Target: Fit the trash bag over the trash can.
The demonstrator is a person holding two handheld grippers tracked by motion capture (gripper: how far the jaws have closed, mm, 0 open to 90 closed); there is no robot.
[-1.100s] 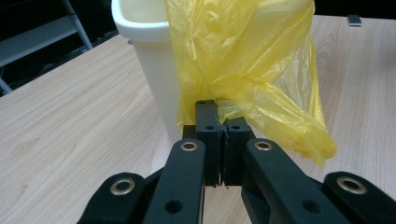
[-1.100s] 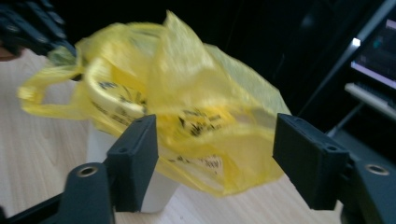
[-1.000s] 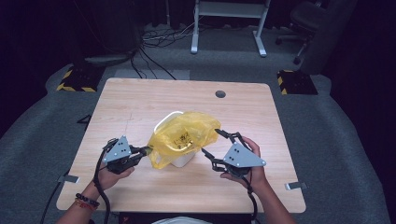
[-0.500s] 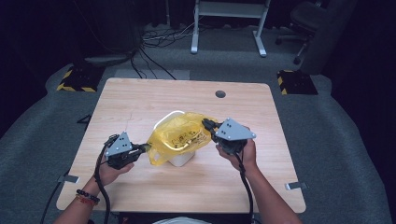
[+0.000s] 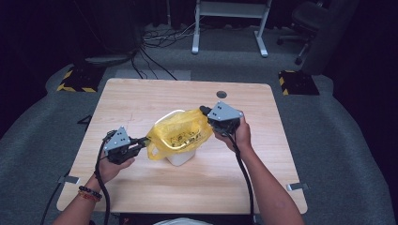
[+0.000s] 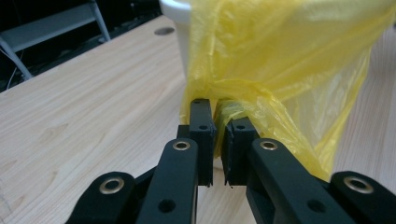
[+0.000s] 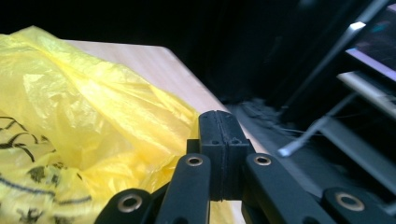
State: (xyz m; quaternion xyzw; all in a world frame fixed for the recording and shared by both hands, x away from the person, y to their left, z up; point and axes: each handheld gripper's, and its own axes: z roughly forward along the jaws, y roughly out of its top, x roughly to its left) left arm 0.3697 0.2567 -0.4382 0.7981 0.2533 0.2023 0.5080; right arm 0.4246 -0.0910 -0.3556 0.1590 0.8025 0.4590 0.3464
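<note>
Where pinched, crinkled yellow bag (image 5: 180, 133) taut

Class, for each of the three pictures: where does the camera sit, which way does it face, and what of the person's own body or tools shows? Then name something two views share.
High view: above the person's side, looking forward and down at the table; both forearms, left gripper, right gripper.
Left gripper view: on the left gripper, facing the white bin; own jaws.
Right gripper view: on the right gripper, facing the table's edge and dark room; own jaws.
Shared: the yellow bag.
</note>
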